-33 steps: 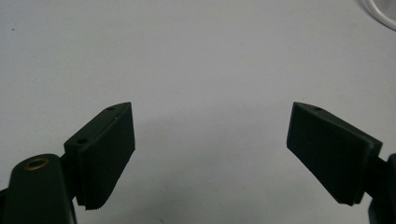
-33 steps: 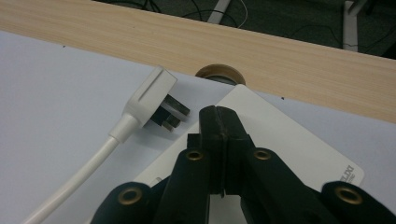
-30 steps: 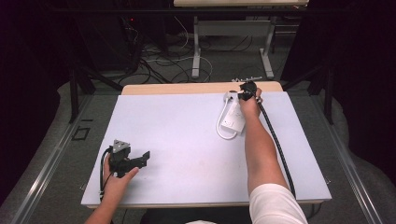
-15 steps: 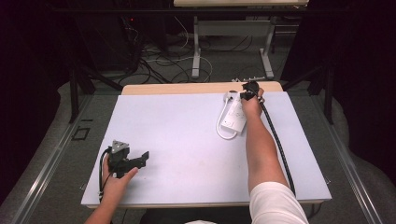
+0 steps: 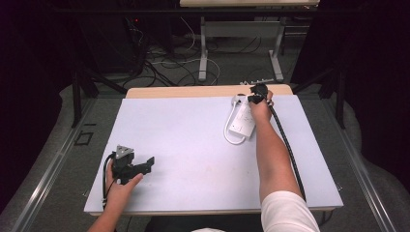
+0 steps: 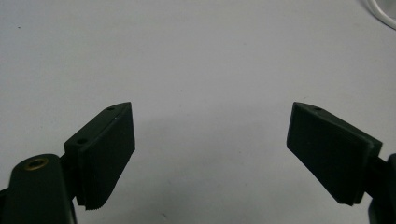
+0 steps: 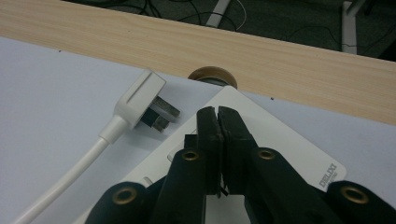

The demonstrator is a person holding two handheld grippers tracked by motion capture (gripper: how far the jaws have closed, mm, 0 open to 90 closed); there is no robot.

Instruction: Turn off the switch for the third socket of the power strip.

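White tabletop (image 5: pixel 193 140): right gripper (image 7: pixel 218 116), jaws together, remains pressed over the power strip (image 7: pixel 280 144) at the far edge, plug (image 7: pixel 140 95) beside; left gripper (image 6: pixel 210 154), jaws apart, idle.

This looks like a lab or recording room set up for test work rather than a home. A pale lavender sheet (image 5: pixel 193 130) covers the light wood-grain counter (image 5: pixel 203 91), which stands alone on a grey carpeted floor (image 5: pixel 63 154). Black curtains (image 5: pixel 372 72) and dark walls close in both sides. Behind the counter, loose black and white cables (image 5: pixel 164 58) lie tangled on the floor around the grey metal legs of another desk (image 5: pixel 204 53). Grey metal rails (image 5: pixel 48 179) run along the floor on each side of the counter.
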